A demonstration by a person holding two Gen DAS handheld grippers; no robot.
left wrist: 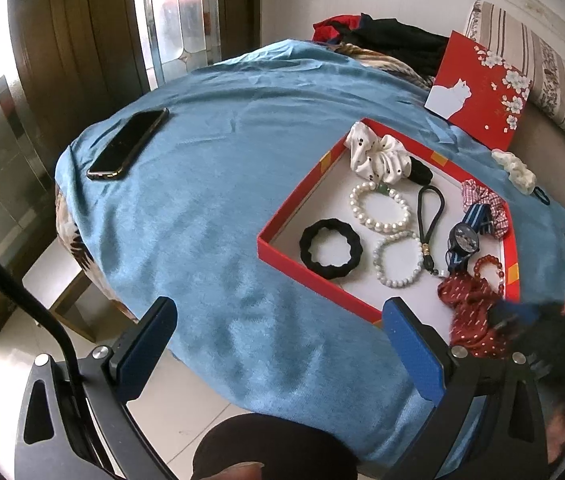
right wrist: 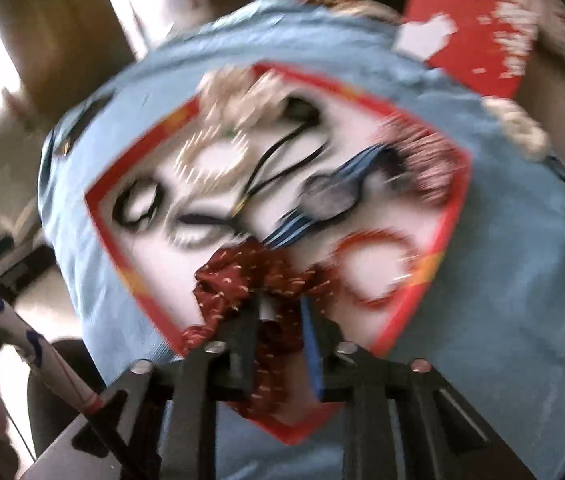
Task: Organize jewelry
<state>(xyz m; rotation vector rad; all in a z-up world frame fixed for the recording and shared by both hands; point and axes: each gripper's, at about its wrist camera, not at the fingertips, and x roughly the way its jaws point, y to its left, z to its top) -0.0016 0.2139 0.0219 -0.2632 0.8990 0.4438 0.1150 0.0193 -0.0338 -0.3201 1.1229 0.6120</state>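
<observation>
Right gripper (right wrist: 280, 300) clamped narrow on the dark red patterned scrunchie (right wrist: 242, 280) at the red box (left wrist: 322, 284) near edge; left gripper (left wrist: 282, 344) gaping wide, empty, over blue cloth (left wrist: 222, 200).

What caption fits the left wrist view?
Open left tongs hover beside a red box of bracelets and hair ties on a blue cloth.

Blur and hidden parts around the red box

The whole right wrist view was smeared, so the beads and bands in the red box (right wrist: 438, 240) could not be told apart. The right claw (right wrist: 278, 312) covered the middle of the dark red scrunchie (right wrist: 234, 276). In the left wrist view that claw (left wrist: 522, 316) was a dark blur, and the left claw (left wrist: 278, 340) hid the box's near corner.
</observation>
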